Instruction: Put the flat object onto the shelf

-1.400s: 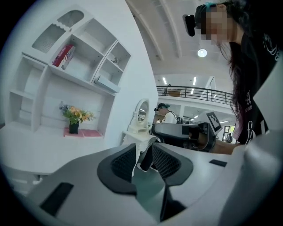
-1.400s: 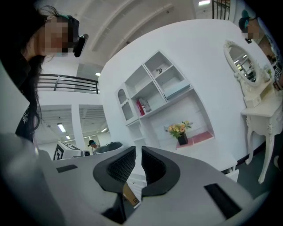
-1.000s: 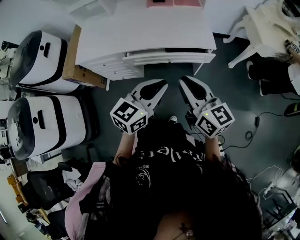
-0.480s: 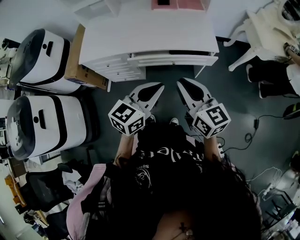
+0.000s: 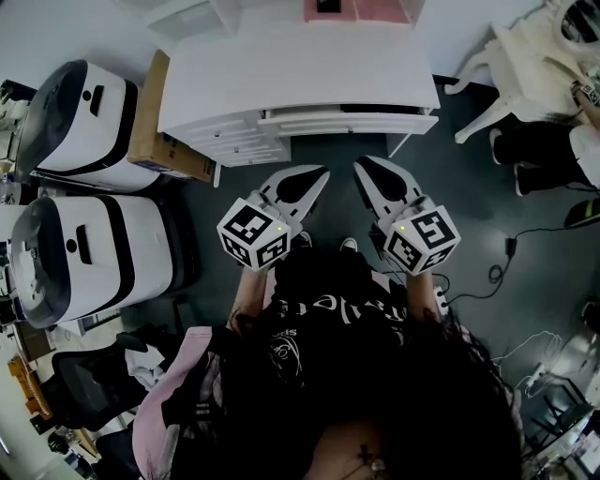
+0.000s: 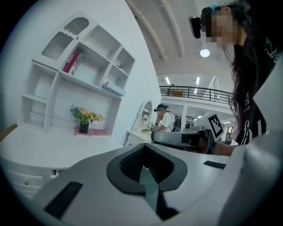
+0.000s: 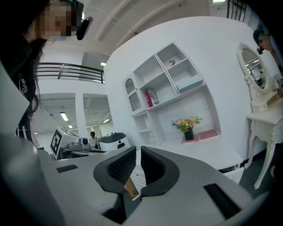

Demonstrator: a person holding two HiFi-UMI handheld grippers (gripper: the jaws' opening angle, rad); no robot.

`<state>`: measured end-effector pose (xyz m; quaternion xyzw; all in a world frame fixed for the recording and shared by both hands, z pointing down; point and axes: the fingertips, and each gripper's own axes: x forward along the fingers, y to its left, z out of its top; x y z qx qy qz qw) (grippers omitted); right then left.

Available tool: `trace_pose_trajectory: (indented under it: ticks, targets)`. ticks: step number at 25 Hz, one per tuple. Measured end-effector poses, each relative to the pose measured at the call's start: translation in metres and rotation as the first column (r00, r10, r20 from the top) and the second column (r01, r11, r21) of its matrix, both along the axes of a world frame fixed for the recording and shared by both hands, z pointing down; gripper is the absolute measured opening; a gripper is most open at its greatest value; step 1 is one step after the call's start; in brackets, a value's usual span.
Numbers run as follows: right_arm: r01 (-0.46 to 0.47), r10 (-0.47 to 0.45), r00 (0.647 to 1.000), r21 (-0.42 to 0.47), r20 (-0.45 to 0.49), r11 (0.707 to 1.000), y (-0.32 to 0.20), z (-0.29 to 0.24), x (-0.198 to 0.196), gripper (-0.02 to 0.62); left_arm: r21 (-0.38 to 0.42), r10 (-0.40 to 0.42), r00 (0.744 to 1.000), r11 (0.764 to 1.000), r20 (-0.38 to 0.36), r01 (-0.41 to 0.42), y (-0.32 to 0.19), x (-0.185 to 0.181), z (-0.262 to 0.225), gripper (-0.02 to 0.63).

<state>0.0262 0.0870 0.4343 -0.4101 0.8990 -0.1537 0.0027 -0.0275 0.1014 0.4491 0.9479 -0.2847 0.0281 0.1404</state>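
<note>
While standing a little back from the white worktop [image 5: 300,75], holding the left gripper [image 5: 323,172] out low in front, keeping its fingers [image 6: 128,162] pressed shut on nothing, and showing only a thin strip of dark floor through the slit behind the pads. Hardly changing from a second ago: staying shut, staying side by side with the other gripper, drifting just a tiny bit in the head view.

Moving along to the middle, seeing the worktop sitting a touch lower in the head view than a second ago. Showing a bit more of its back edge that way, with a flat pink thing [image 5: 375,9] lying there by the flowers [image 6: 85,117]. Looking higher, finding a thin pale blue-green thing [image 6: 114,88] lying flat on a board of the white shelf [image 6: 66,76], not far from a leaning red book [image 6: 72,62].

Going on to the right, holding the right gripper [image 5: 361,167] out the same way, pressing its fingers [image 7: 119,170] shut on nothing too.

Carrying nothing in either gripper, so fitting two stories: maybe coming up to fetch the flat pink thing from the worktop, or maybe hanging back with the pale flat thing already lying on the shelf. Not showing enough here for picking one.
</note>
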Motion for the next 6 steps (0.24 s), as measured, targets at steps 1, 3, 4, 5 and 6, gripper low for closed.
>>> trace_pose_trajectory:
  ticks: [1, 3, 4, 5, 6]
  targets:
    - [0.0, 0.0, 1.0, -0.001, 0.0, 1.0, -0.0009, 0.0004, -0.0013, 0.066, -0.002, 0.001, 1.0, 1.0, 0.0, -0.001, -0.0009, -0.0012, 0.0003, 0.015]
    - [0.0, 0.0, 1.0, -0.003, -0.002, 1.0, -0.003, 0.0014, -0.0034, 0.065, -0.004, 0.003, 1.0, 1.0, 0.0, -0.003, -0.0025, -0.0033, 0.0007, 0.015]
    - [-0.001, 0.001, 1.0, -0.005, -0.002, 1.0, -0.004, 0.0018, -0.0044, 0.065, -0.005, 0.004, 1.0, 1.0, 0.0, -0.004, -0.0031, -0.0044, 0.0009, 0.015]
    - [-0.002, 0.002, 1.0, -0.006, -0.003, 1.0, -0.0052, 0.0023, -0.0054, 0.065, -0.005, 0.005, 1.0, 1.0, -0.001, -0.005, -0.0037, -0.0056, 0.001, 0.015]
    - [-0.002, 0.002, 1.0, -0.007, -0.003, 1.0, -0.0063, 0.0027, -0.0065, 0.064, -0.005, 0.006, 1.0, 1.0, -0.001, -0.006, -0.0043, -0.0068, 0.0011, 0.015]
